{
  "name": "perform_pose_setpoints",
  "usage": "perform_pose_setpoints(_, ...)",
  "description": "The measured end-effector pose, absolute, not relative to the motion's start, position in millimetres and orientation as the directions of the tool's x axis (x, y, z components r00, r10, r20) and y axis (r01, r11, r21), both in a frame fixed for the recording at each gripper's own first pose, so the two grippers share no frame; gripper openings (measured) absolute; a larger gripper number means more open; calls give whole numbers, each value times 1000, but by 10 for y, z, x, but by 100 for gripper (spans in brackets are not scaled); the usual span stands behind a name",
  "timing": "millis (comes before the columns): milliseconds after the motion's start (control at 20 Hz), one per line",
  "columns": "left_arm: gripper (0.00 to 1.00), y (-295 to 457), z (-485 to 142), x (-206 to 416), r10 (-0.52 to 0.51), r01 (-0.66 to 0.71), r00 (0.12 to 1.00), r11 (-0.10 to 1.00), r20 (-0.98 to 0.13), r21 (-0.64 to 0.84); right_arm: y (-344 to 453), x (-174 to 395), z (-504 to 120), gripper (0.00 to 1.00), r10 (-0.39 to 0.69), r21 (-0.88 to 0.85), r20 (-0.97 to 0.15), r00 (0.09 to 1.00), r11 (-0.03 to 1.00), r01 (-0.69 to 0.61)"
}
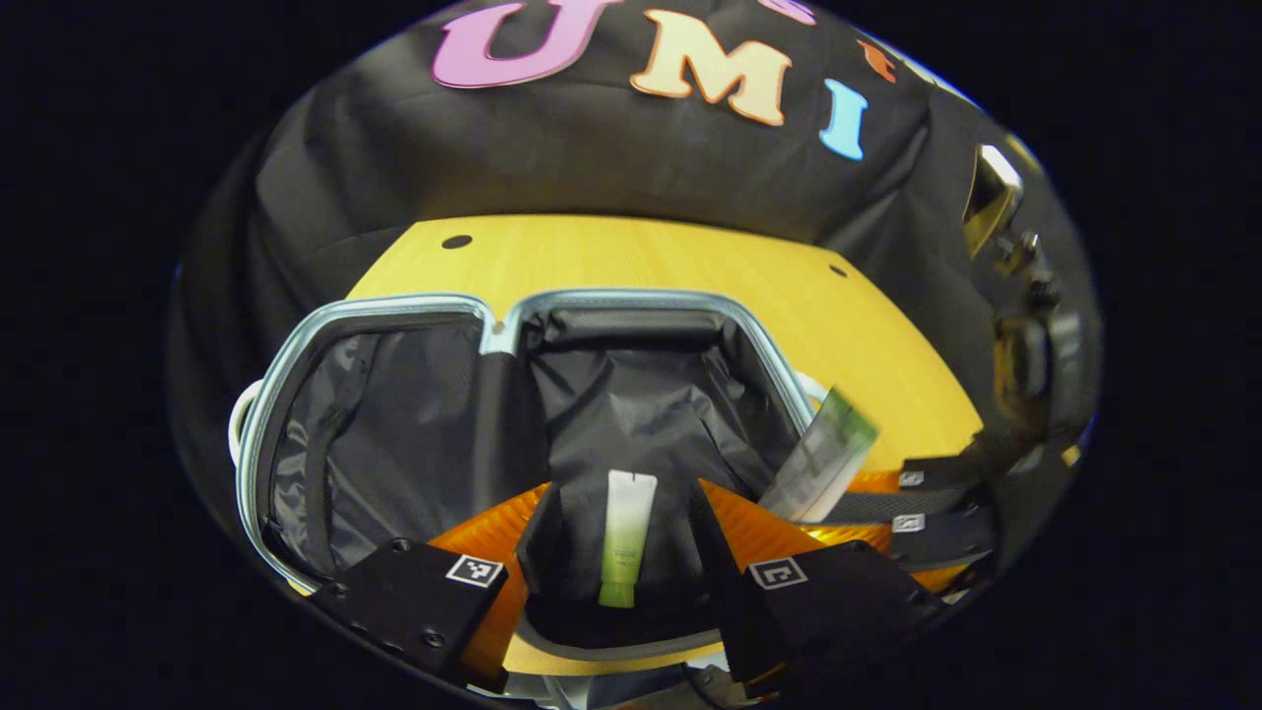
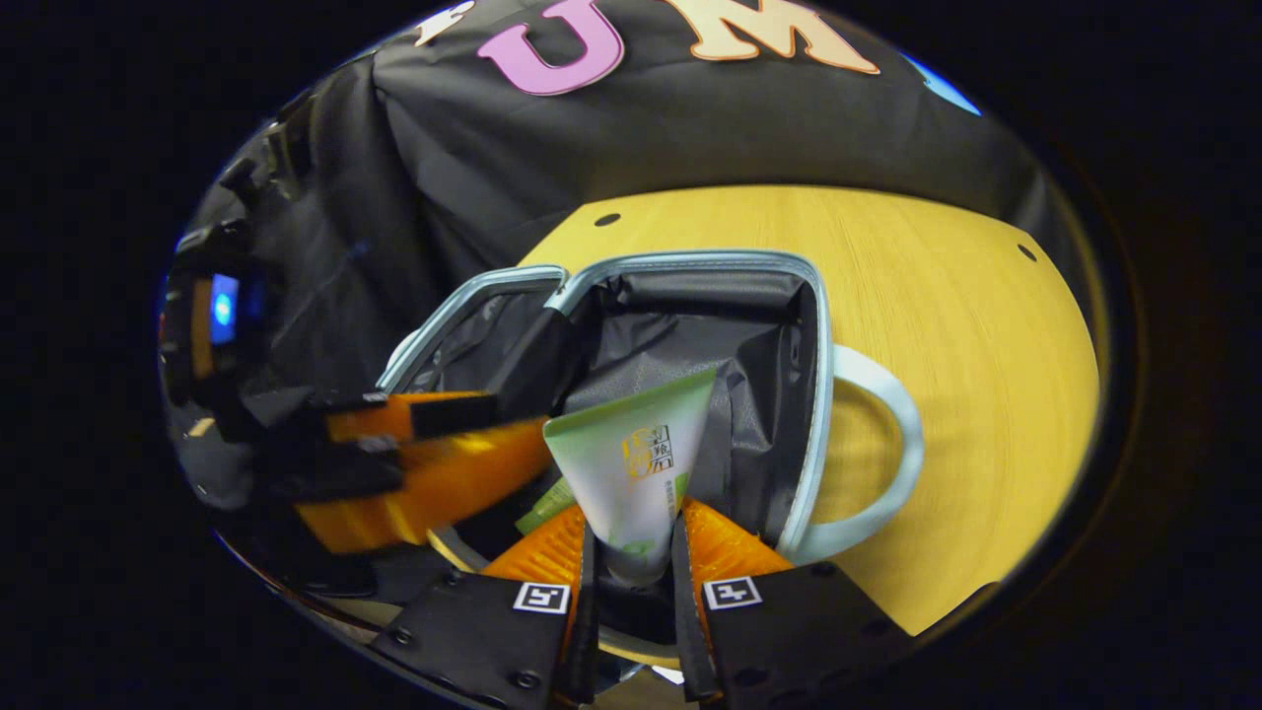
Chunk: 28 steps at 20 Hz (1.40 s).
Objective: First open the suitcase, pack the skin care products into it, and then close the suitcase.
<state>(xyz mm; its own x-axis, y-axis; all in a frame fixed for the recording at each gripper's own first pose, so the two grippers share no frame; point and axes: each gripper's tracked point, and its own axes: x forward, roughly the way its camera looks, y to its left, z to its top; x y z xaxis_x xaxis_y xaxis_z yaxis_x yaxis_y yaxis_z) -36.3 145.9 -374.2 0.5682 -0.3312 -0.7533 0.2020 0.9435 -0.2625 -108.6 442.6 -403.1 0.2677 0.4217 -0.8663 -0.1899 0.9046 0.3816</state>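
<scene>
Item one, the suitcase (image 1: pixel 394 434): we find it lying open on the yellow table (image 1: pixel 631 256), both dark-lined halves exposed, with its pale handle (image 2: pixel 877 463) reaching out over the tabletop in the right gripper view. Item two, a slim white-and-green tube (image 1: pixel 626 537): we see it resting on the lining of the nearer half, lying between the fingers of the left gripper (image 1: pixel 626 552), which stand well apart and do not touch it. Item three, a broader white-and-green tube (image 2: pixel 636 463): we note it held by its lower end in the right gripper (image 2: pixel 631 562), both fingers pressed against it, the flat crimped end raised above the open case. In the left gripper view we record this same tube (image 1: pixel 818 459) tilted over the case's right edge.
</scene>
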Motion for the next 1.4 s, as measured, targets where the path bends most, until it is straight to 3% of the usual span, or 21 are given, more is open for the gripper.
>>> perform_pose_setpoints(100,78,1719,-3666,-245,-306,163,595,951,-743,-261,4510,-1008,-4058,37,422,392,-865,272,906,-159)
perform_pose_setpoints(150,80,1882,-3640,-168,-285,142,613,957,-737,-252,4526,-976,-4065,33,416,388,-866,276,909,-153)
perform_pose_setpoints(200,80,2035,-3607,-94,-263,121,629,963,-732,-242,4523,-949,-4067,35,408,380,-868,283,913,-151)
perform_pose_setpoints(250,80,2212,-3579,-27,-235,98,645,969,-727,-227,4533,-900,-4079,42,401,372,-867,295,916,-152)
perform_pose_setpoints(350,81,2616,-3542,80,-164,45,666,983,-728,-180,4633,-816,-4026,39,432,407,-842,323,902,-144)
perform_pose_setpoints(500,92,3109,-3560,207,-77,-29,674,991,-735,-131,4663,-670,-3932,96,445,429,-813,376,894,-131)
perform_pose_setpoints(550,92,3249,-3554,252,-52,-51,680,992,-731,-119,4617,-595,-3873,92,431,416,-805,407,900,-131)
perform_pose_setpoints(600,92,3398,-3558,284,-25,-72,682,992,-731,-101,4583,-527,-3807,98,421,409,-794,438,904,-126)
perform_pose_setpoints(950,95,4339,-3829,298,145,-216,639,976,-755,5,3784,132,-3183,98,221,289,-683,697,957,-20)
perform_pose_setpoints(1150,95,4802,-3951,357,217,-278,617,959,-757,48,3275,225,-3005,98,89,177,-657,749,984,38)
perform_pose_setpoints(1400,93,5025,-4393,400,181,-297,536,955,-824,16,2930,124,-2902,98,-3,92,-645,764,992,82)
